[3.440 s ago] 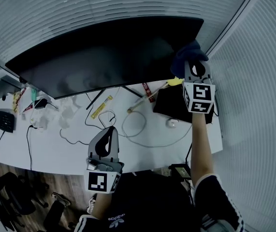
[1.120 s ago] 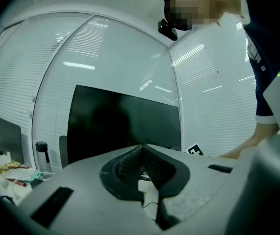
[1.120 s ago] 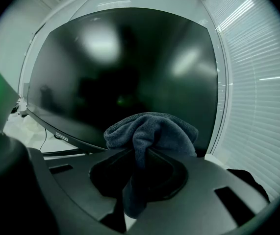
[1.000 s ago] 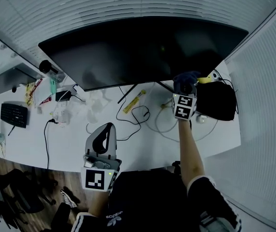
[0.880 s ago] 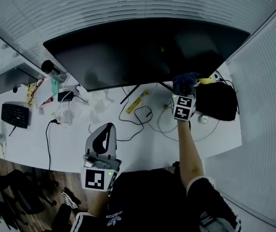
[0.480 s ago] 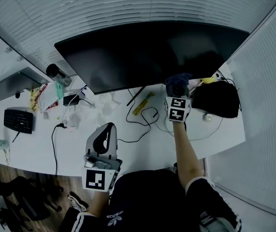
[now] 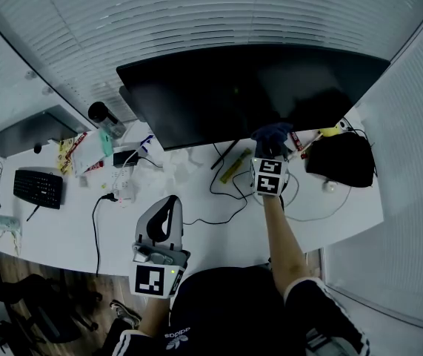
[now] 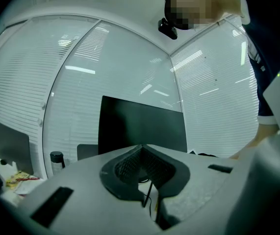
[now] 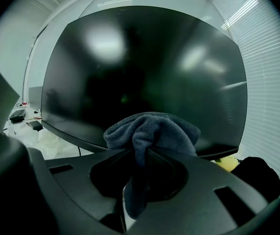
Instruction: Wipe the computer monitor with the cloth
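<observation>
A wide dark curved monitor stands at the back of the white desk; it fills the right gripper view. My right gripper is shut on a bunched dark blue cloth, held at the screen's lower edge, right of its middle. Whether the cloth touches the glass I cannot tell. My left gripper hangs low over the desk's front edge, jaws together with nothing between them, far from the monitor.
A black bag lies at the desk's right end. Cables, a yellow strip, a dark bottle, wrappers and a small keyboard are spread along the desk. Blinds cover the walls behind.
The right gripper has slid the cloth leftward along the monitor's lower edge, from its right corner toward the middle. The head view has shifted with it. The left gripper stays put.
</observation>
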The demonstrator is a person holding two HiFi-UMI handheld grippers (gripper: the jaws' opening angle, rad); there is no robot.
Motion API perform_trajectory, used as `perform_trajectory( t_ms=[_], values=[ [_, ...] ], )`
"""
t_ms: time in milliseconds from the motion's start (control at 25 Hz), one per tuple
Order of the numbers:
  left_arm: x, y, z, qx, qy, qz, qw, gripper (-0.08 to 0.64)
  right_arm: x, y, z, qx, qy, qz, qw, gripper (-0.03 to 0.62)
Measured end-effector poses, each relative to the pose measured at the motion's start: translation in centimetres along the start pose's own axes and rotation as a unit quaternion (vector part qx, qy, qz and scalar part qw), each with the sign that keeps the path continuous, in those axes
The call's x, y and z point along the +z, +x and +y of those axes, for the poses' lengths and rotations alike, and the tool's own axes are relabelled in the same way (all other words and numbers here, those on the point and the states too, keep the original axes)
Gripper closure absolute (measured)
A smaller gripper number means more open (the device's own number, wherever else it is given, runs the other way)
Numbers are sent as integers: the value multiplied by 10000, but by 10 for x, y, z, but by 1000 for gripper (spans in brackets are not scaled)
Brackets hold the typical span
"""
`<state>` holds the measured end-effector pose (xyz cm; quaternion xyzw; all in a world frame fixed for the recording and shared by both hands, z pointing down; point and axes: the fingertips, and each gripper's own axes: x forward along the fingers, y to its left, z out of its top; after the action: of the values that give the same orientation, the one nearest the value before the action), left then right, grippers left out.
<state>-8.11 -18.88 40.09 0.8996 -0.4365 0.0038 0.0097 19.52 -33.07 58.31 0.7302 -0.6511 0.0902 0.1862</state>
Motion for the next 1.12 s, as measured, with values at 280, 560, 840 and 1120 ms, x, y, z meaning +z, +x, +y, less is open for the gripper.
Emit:
perform_trajectory(
  t_ms=[280,560,840,1120],
  values=[
    [-2,-17,20,148,-83,9,9999,555,4,-3,34,81,99,4,9999,546],
    [2,-26,32,216,-170,-43,9996,555,14,-3,79,397,75,1,9992,546],
    [-2,-43,47,382,-194,-19,9991,555,19,-4,145,908,-43,-15,9959,546],
    [-4,-65,69,683,-227,-42,9974,555,24,-5,199,1327,-122,-31,9911,546]
  ],
)
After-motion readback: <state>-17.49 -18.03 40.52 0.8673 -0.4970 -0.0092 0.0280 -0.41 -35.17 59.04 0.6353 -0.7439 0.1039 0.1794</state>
